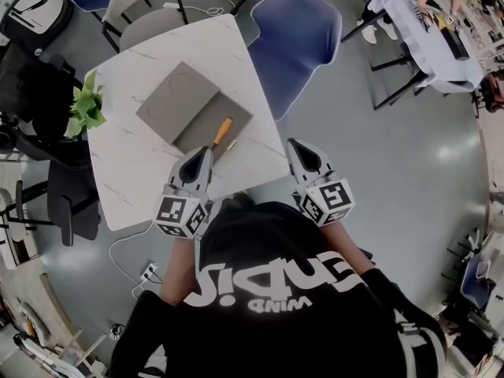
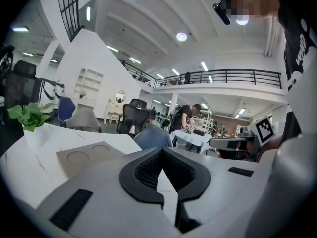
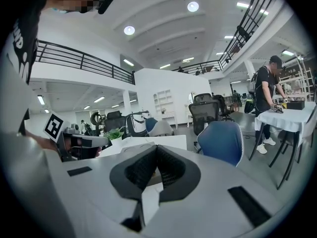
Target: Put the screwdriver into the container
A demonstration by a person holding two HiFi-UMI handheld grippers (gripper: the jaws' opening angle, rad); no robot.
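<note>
Hiding: screwdriver shaft tip, unclear beside left gripper.
Screwdriver: lies at grey container near edge on counter; orange handle points away, shaft toward left gripper.
Jaws: left gripper and right gripper both closed, empty.

i see the screwdriver, orange-handled, lying flat on the near part of the container, a flat grey box with two round recesses.

The right gripper has its jaws closed tip to tip, with nothing between them. Beyond them is a white table with a plant at its left edge, and a blue chair stands just beside its right edge.
</note>
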